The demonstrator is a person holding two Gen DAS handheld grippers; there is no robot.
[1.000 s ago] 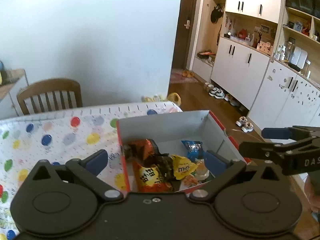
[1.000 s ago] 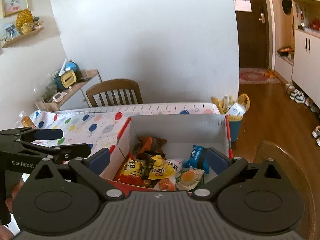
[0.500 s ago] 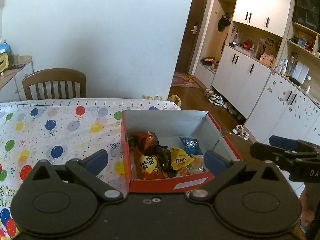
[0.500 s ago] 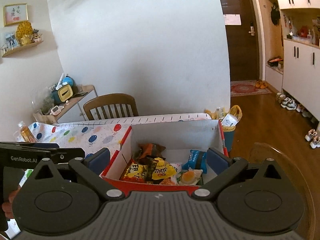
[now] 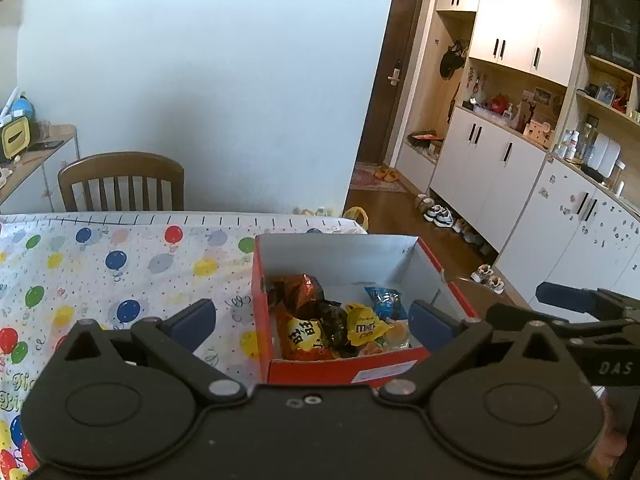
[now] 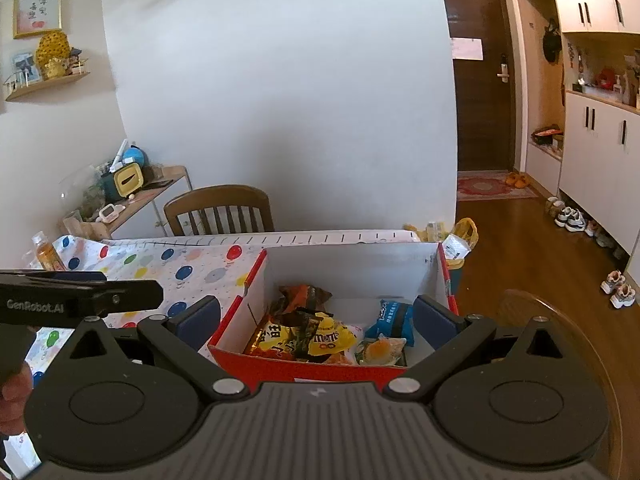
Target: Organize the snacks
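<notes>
Snacks (image 5: 340, 322) sit gathered inside the box (image 5: 340, 248); left gripper (image 5: 312, 320) and right gripper (image 6: 316, 316) hover before it, jaws apart, empty.

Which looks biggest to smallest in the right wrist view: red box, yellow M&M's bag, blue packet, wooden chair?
1. red box
2. wooden chair, though it sits farther back, so its true size is unsure
3. yellow M&M's bag
4. blue packet, close to the M&M's bag
</notes>
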